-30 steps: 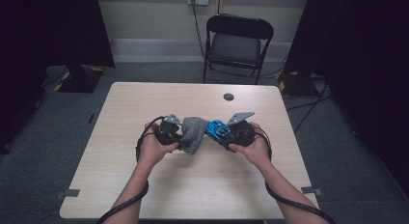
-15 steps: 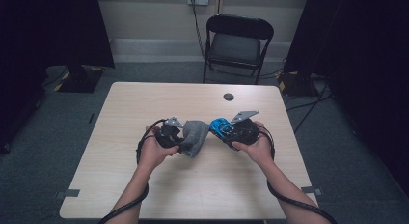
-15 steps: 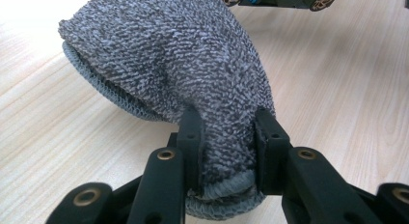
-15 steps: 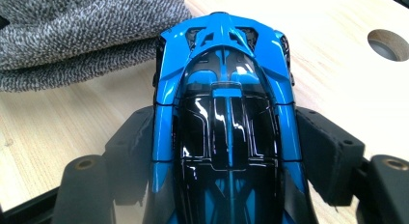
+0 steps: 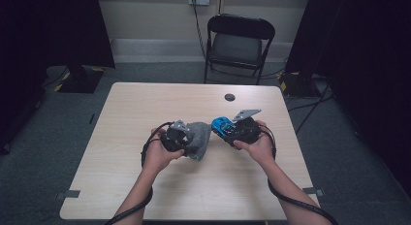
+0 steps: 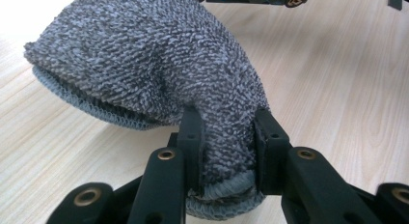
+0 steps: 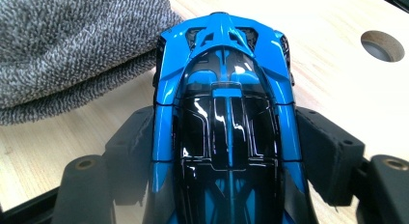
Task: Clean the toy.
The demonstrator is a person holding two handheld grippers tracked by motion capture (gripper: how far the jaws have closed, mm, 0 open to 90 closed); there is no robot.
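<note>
Pale wood-grain surface, rectangular, with a round hole near the far edge. Grey carpet; 1 black folding chair beyond the far edge; dark curtains at both sides. Left claw clenched on a grey knitted terry sock, soft and looped, just over mid-surface. Right claw grasping a glossy blue-and-black toy car, streamlined, its nose beside the sock.
</note>
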